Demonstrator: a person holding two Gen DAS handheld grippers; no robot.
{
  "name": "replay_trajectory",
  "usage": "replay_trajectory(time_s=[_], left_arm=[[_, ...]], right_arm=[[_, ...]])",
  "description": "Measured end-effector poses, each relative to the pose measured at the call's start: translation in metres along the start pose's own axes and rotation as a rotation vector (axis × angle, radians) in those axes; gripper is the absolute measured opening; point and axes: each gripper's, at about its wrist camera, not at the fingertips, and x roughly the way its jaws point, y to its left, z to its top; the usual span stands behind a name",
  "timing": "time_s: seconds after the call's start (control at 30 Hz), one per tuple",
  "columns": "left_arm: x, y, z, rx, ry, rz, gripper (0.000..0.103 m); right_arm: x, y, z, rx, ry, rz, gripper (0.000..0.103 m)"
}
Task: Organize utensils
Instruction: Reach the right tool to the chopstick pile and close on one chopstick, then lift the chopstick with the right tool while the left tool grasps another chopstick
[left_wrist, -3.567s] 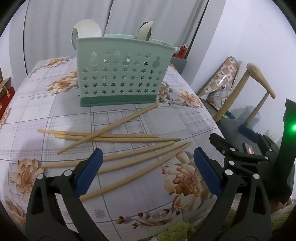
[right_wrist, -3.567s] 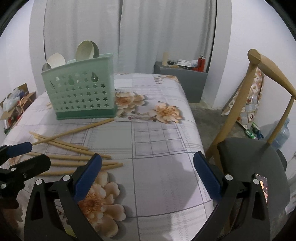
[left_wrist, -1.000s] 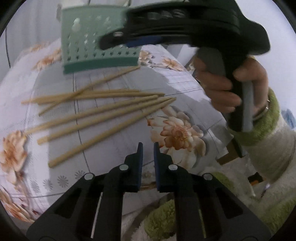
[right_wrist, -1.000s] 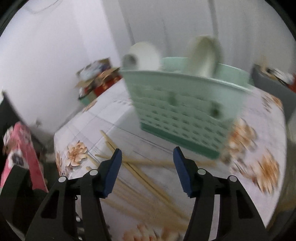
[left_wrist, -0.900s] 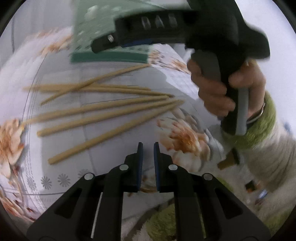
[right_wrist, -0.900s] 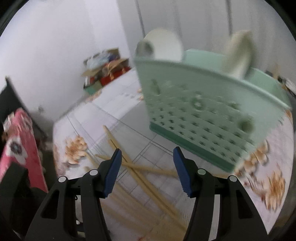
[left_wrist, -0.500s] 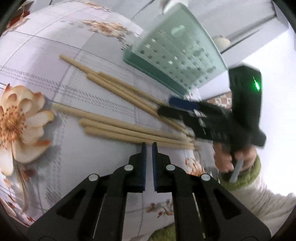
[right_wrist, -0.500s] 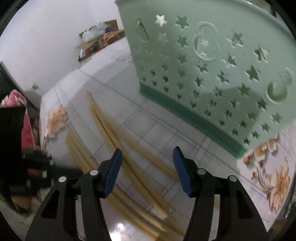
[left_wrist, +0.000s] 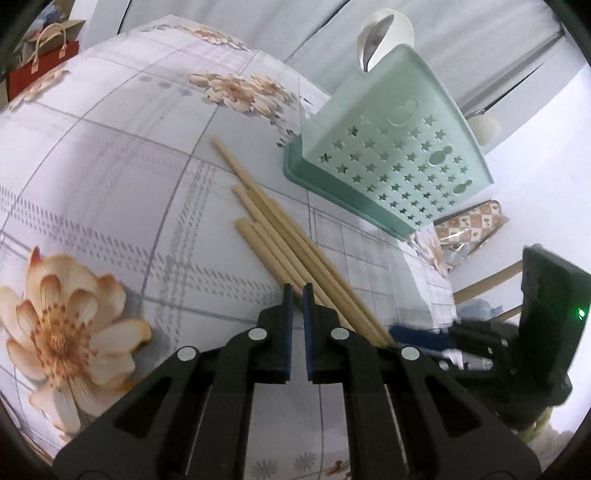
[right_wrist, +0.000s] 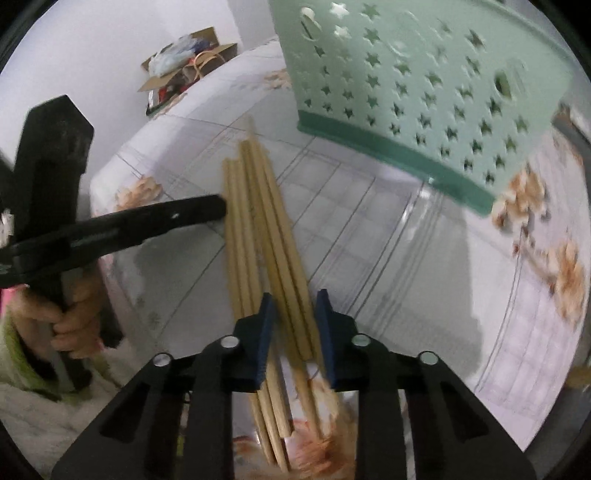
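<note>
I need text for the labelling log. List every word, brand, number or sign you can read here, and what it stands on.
No readable text in either view.
Green utensil caddy: only star and bottle-shaped cut-outs, no lettering.
Tablecloth: flower and grid print only.
Boxes and bags beyond the table: too small and blurred to read.

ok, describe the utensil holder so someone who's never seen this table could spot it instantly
On the floral tablecloth, look just past the far ends of the bundled wooden chopsticks. The utensil holder stands there: a mint-green plastic caddy with a darker green base. Star-shaped cutouts across its wall and spoons poking from the top set it apart.
</note>
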Motion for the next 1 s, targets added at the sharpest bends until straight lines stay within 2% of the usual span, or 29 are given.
replay_trajectory(time_s=[0.1,0.17,0.27,0.4,0.53,0.73,0.83,1.0], left_arm=[[0.004,-0.005,0.005,0.02,-0.001,0.019,0.006],[0.008,-0.011,0.007,0.048,0.006,0.023,0.006],[0.014,-0.02,0.01,0.097,0.012,0.04,0.006],[0.019,-0.032,0.012,0.159,0.034,0.049,0.006],[0.017,-0.036,0.01,0.194,0.015,0.097,0.007],[0.007,-0.03,0.011,0.222,-0.027,0.21,0.01],[0.001,-0.021,0.012,0.206,-0.038,0.222,0.01],[-0.007,-0.014,0.011,0.17,-0.02,0.209,0.012]], right_arm=[[-0.003,-0.006,-0.009,0.088,-0.004,0.064,0.018],[-0.004,-0.007,-0.017,0.134,-0.02,0.08,0.017],[-0.004,-0.007,-0.031,0.209,-0.027,0.126,0.01],[-0.008,-0.009,-0.047,0.284,-0.047,0.159,0.007],[-0.013,-0.02,-0.064,0.343,-0.073,0.143,0.007],[-0.026,-0.037,-0.068,0.355,-0.118,0.042,0.007],[-0.028,-0.039,-0.065,0.336,-0.136,-0.01,0.007],[-0.033,-0.046,-0.06,0.321,-0.155,-0.036,0.007]])
